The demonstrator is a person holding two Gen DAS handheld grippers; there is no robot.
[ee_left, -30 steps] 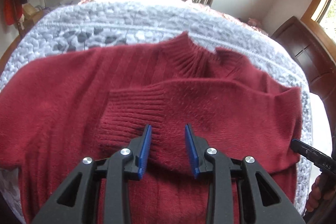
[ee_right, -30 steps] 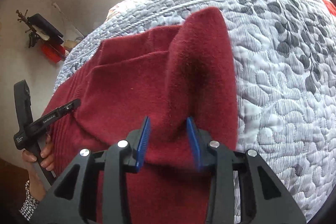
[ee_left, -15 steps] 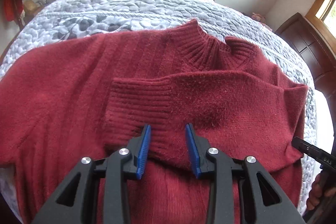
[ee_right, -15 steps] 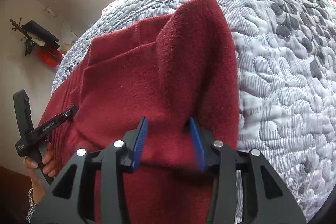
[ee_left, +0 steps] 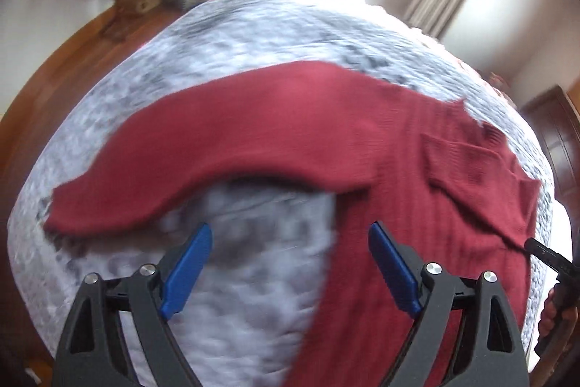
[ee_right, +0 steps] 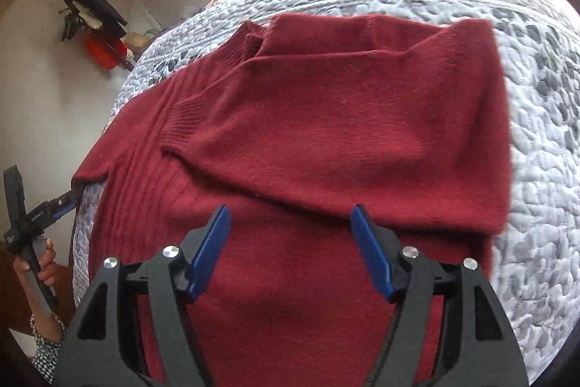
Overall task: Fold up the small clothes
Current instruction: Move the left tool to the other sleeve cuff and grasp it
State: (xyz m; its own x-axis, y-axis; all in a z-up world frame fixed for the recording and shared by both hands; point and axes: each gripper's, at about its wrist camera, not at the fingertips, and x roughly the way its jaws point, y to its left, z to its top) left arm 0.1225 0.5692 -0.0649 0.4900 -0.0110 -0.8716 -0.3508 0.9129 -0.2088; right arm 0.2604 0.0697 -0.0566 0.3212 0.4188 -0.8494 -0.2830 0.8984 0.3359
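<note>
While both grippers are hovering wide apart and gripping nothing, the red sweater (ee_right: 326,140) is lying flat on the quilted bed (ee_right: 536,133), one sleeve (ee_left: 203,155) stretching toward its left edge. Left gripper (ee_left: 290,263) is nearing it; right gripper (ee_right: 290,249) is idling. Risk: a shallow pinch is likely dragging the body crooked.

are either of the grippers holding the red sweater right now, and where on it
Nothing is held. The left gripper is open over the quilt, beside the sweater. The right gripper is open above the sweater's body, just below the folded-over sleeve.
</note>
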